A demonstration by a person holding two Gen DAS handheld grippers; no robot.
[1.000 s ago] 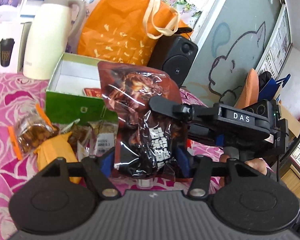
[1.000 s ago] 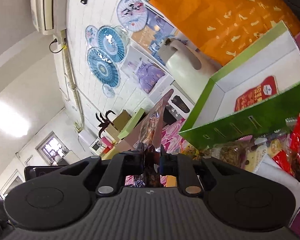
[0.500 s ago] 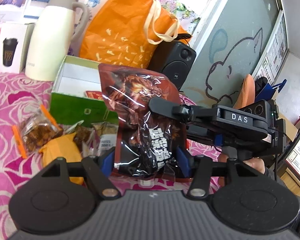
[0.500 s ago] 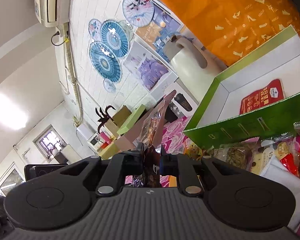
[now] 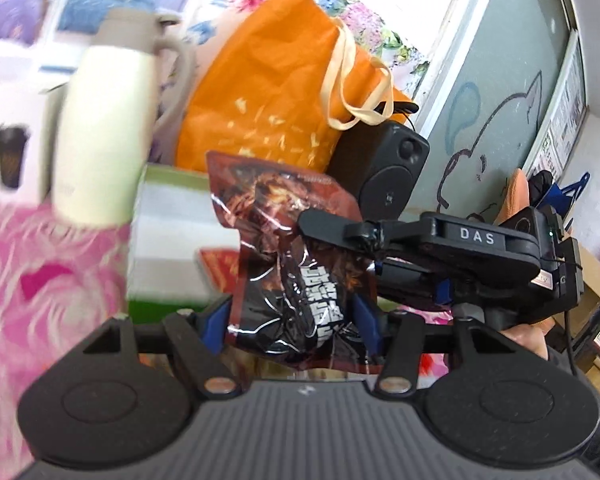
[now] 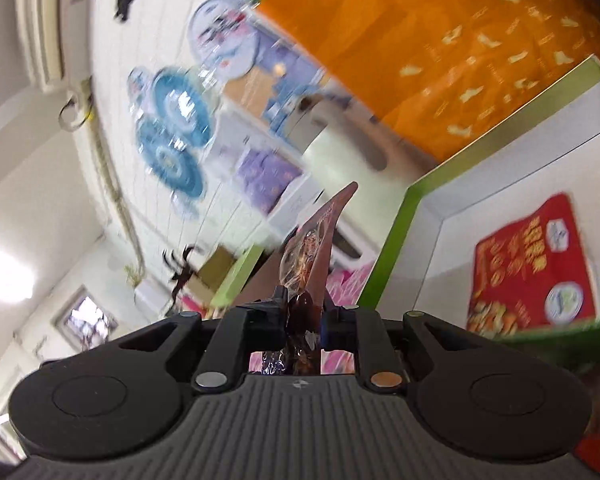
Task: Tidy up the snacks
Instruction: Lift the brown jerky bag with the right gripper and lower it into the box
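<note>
Gripping a brown snack pouch (image 6: 314, 256) edge-on, jaws of the right gripper (image 6: 303, 320) pressing in on both faces. Showing, off to the right, a green box (image 6: 416, 216) with white inner walls, holding a red snack packet (image 6: 530, 264) flat inside. Blurring an orange bag (image 6: 440, 48) beyond the box.

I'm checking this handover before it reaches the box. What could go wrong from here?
1. The right claw pinches only the edge of the brown pouch, so the slick film might slip out.
2. The left claw flanks the pouch's lower part; if it shuts too, the two might tug or crumple it.
3. Both views are motion-blurred; moving this fast, the pouch might clip the green box wall rather than land by the red packet.
</note>
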